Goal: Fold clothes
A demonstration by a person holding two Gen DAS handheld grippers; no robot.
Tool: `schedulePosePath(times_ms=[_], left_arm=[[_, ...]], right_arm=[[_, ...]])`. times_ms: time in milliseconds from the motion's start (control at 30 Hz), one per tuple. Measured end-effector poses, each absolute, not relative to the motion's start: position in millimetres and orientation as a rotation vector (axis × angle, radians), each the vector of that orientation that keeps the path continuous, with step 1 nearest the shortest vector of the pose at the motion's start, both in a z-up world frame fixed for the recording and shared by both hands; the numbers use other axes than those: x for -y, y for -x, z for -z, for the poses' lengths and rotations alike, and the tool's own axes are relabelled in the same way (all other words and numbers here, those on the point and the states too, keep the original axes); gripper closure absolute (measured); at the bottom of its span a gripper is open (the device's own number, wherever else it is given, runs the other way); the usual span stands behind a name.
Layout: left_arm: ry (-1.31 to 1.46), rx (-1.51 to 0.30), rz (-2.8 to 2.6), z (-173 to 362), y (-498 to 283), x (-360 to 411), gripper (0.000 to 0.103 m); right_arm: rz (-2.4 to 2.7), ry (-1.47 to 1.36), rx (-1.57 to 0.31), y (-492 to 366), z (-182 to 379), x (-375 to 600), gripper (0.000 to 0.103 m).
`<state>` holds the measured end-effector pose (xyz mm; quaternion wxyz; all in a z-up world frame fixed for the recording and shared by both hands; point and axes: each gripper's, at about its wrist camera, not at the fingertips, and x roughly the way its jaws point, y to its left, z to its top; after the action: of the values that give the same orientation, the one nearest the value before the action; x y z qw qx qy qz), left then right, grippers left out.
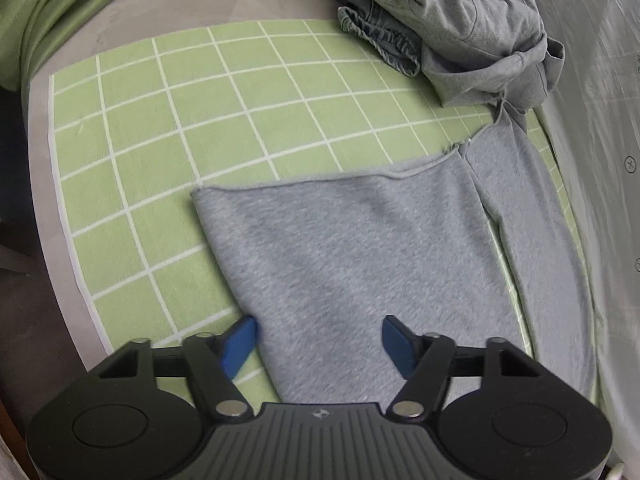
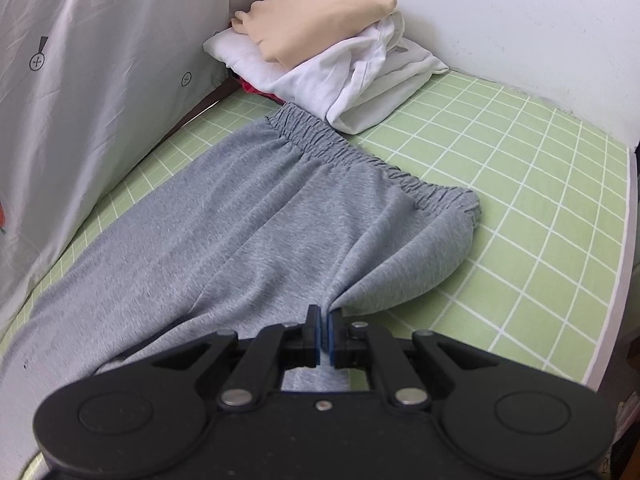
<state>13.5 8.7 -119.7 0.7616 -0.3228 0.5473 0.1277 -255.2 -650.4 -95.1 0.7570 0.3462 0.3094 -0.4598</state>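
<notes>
Grey knit sweatpants (image 2: 248, 216) lie spread flat on a light green mat with a white grid (image 2: 532, 184), which covers a grey table top (image 1: 40, 184). In the right wrist view the gathered elastic waistband (image 2: 360, 152) sits at the far end, close to a stack of folded clothes: a beige garment (image 2: 316, 12) on top of white ones (image 2: 360, 80). A white sheet with small cross marks (image 2: 80, 80) hangs along the left side of the mat.

The right gripper (image 2: 324, 328) has its blue-padded fingers clenched together on a pinch of the sweatpants' fabric near the crotch; folds radiate from the pinch toward the waistband.

In the left wrist view one trouser leg (image 1: 360, 260) lies flat, its hem edge (image 1: 320, 178) running across the mat, with the second leg (image 1: 540, 240) beside it to the right. The left gripper (image 1: 318, 340) hovers low over this leg with its blue pads (image 1: 240, 340) standing apart. The left pad sits at the leg's left edge, the right pad is over the cloth. The fabric lies flat between them, not pinched. I cannot tell whether the tips touch the cloth.

At the far end of the mat a heap of unfolded grey clothes (image 1: 472, 28) rests. A light green cloth (image 1: 52, 8) lies bunched at the far left.
</notes>
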Motion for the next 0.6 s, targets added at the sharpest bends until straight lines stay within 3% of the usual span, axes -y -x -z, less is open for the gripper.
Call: schedulePosePath(times_ms=[67,100,133,333,600], left_arm=[[0.677,-1.192,-0.292,119.8,-15.2,-8.3,0.068],[0.683,-1.191,-0.298,121.2,-15.4,-9.2,0.091],[0.7,-1.19,-0.304,123.4,-15.1,-10.7,0.099],[0.782,-1.112,-0.329,118.1,-14.7,-12.1,0.102],[0.71,-0.937,-0.257,52.9,-40.6,2.7,0.103]], right_arm=[[1.0,-0.751,-0.672,254.4,94.5,651.0,0.099],[0.999,-0.749,-0.671,254.2,94.1,651.1,0.099],[0.999,-0.748,-0.668,254.3,93.8,651.1,0.099],[1.007,-0.748,-0.6,259.5,85.6,650.5,0.099],[0.98,-0.699,-0.388,267.6,33.7,653.1,0.1]])
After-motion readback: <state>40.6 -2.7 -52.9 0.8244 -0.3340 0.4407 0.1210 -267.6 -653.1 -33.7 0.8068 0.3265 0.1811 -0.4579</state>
